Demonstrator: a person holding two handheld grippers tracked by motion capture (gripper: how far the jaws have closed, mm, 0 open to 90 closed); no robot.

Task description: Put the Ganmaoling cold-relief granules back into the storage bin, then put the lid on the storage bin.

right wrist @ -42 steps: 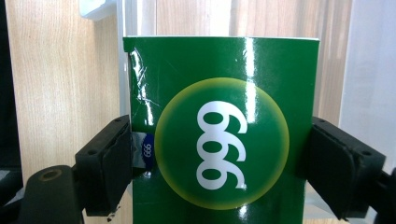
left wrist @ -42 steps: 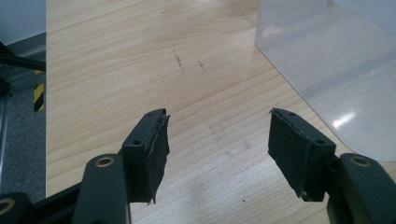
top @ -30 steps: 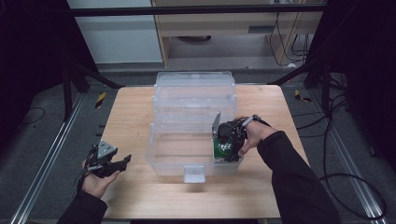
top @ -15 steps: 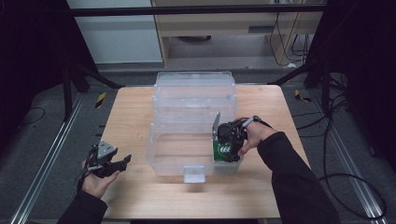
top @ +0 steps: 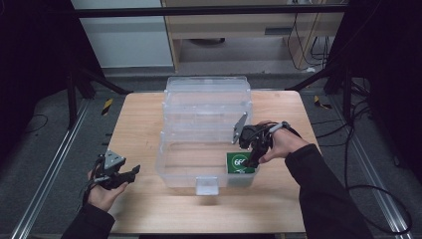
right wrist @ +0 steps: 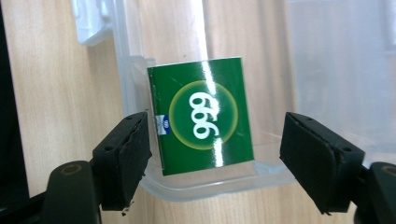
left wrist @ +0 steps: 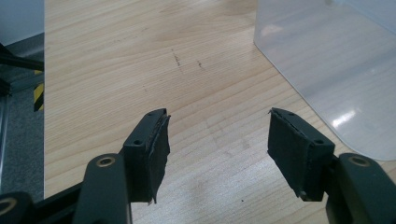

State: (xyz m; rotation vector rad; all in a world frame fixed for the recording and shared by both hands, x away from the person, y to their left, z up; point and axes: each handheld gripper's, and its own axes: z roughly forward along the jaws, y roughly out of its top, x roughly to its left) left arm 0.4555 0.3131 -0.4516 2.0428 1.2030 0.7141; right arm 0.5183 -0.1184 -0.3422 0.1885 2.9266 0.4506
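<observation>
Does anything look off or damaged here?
Mostly tidy. The pad on one of the left gripper fingers is peeling with a ragged edge. The green box lies flat in the clear bin's corner.

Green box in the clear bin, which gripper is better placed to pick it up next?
Right. The right gripper hangs open directly over the green box in the clear bin, jaws either side. The left gripper is open over bare table, outside the bin.
</observation>
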